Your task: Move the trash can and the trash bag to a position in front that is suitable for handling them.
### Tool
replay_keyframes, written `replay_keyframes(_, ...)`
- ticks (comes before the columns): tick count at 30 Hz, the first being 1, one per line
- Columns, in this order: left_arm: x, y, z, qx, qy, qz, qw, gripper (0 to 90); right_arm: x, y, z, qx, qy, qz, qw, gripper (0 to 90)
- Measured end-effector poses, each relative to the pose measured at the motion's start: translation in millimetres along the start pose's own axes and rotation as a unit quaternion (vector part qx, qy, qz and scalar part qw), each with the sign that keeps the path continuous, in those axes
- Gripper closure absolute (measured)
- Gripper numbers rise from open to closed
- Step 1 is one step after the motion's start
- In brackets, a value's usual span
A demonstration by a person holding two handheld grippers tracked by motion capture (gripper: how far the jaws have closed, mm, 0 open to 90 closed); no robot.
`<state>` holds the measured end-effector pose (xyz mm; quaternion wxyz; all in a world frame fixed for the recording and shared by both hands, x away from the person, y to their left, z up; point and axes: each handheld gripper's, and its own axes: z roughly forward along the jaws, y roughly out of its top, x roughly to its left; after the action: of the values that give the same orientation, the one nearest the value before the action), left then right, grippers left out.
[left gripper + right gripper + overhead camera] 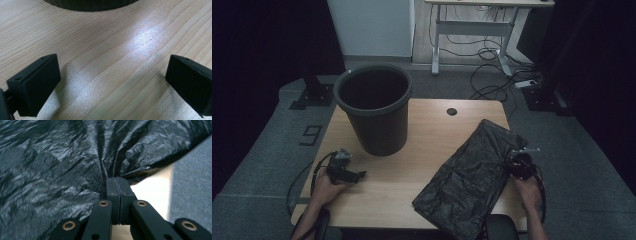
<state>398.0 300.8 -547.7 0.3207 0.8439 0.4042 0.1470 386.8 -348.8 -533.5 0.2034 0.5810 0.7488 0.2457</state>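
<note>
R claw [117, 182] clamped tight on black bag [50, 170] edge, bag spreading ahead; L claw [112, 82] wide open, holding nothing.

1. The bin [373, 107] stood on the far left part of my worktop [422, 135], upright, mouth up.
2. The bag [472, 177] lay on the right half, running from the near edge toward the far right corner, well apart from the bin.
3. A round hole [452, 111] sat in the worktop near its far edge, between bin and bag.
4. My left claw [360, 175] rested at the near left, just before the bin; in the left gripper view the bin's base [91, 5] lay ahead of it.
5. My right claw [513, 162] sat at the bag's right edge, pinching a fold [110, 167] of it.
6. Behind the worktop, a desk [482, 15] stood over cables [492, 75] on the floor.
</note>
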Motion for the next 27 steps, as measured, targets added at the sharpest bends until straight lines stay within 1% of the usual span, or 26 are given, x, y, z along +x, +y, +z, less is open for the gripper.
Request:
replay_keyframes(3,0.2,-0.2,-0.1,0.000,0.000,0.000,1.0000,0.0,-3.9,-17.7,-13.2,0.000,-0.005,-0.005,1.0000,88.0)
replay_keyframes(5,0.2,-0.2,-0.1,0.000,0.001,-0.001,1.0000,0.0,-5.6,-28.9,-22.0,0.002,-0.004,-0.007,1.0000,87.5)
replay_keyframes(7,0.2,-0.1,-0.2,0.000,0.001,-0.001,1.0000,0.0,-6.8,-35.6,-26.4,-0.001,-0.003,-0.003,1.0000,86.0)
replay_keyframes(8,0.2,0.0,-0.2,0.001,0.001,-0.002,1.0000,0.0,-7.0,-38.0,-28.6,-0.003,-0.002,-0.003,1.0000,83.4)
replay_keyframes(9,0.3,0.2,-0.3,0.002,0.001,-0.003,1.0000,0.0,-6.3,-38.5,-29.7,-0.005,-0.002,-0.004,1.0000,78.8)
replay_keyframes(11,0.7,0.5,-0.9,0.005,0.002,-0.004,1.0000,0.0,-3.4,-36.7,-32.1,-0.016,-0.009,-0.004,0.9998,59.0)
replay_keyframes(12,1.3,1.0,-1.6,0.011,0.002,-0.005,0.9999,0.0,-1.7,-34.7,-33.0,-0.023,-0.014,-0.004,0.9996,51.0)
replay_keyframes(14,4.1,2.5,-2.8,0.021,0.010,-0.015,0.9996,0.0,1.6,-29.8,-34.0,-0.040,-0.012,-0.008,0.9991,35.4)
replay_keyframes(16,8.7,4.2,-4.3,0.030,0.014,-0.022,0.9992,0.0,4.7,-24.6,-34.2,-0.052,-0.002,-0.010,0.9986,28.9)
replay_keyframes(18,14.2,6.3,-6.7,0.028,0.026,-0.026,0.9990,0.0,8.2,-19.7,-33.8,-0.063,0.006,-0.016,0.9979,17.3)
replay_keyframes(19,18.1,9.1,-8.3,0.025,0.032,-0.027,0.9988,0.0,10.2,-17.2,-33.2,-0.067,0.007,-0.019,0.9975,13.4)
replay_keyframes(21,25.0,16.1,-10.5,0.018,0.044,-0.029,0.9984,0.0,14.1,-12.5,-32.9,-0.073,0.016,-0.026,0.9969,12.5)
replay_keyframes(23,32.4,25.4,-12.6,0.008,0.053,-0.029,0.9982,0.0,18.8,-8.2,-32.2,-0.078,0.018,-0.034,0.9962,2.6)
replay_keyframes(24,35.7,30.6,-13.4,0.001,0.059,-0.029,0.9978,0.0,22.1,-5.4,-31.7,-0.078,0.017,-0.040,0.9960,0.0)
replay_keyframes(25,38.1,34.6,-14.0,-0.004,0.065,-0.029,0.9974,0.0,24.2,-3.3,-31.8,-0.082,0.019,-0.043,0.9956,0.0)
replay_keyframes(27,45.2,44.2,-16.3,-0.019,0.083,-0.031,0.9958,0.0,27.0,0.4,-31.8,-0.087,0.032,-0.047,0.9946,0.0)
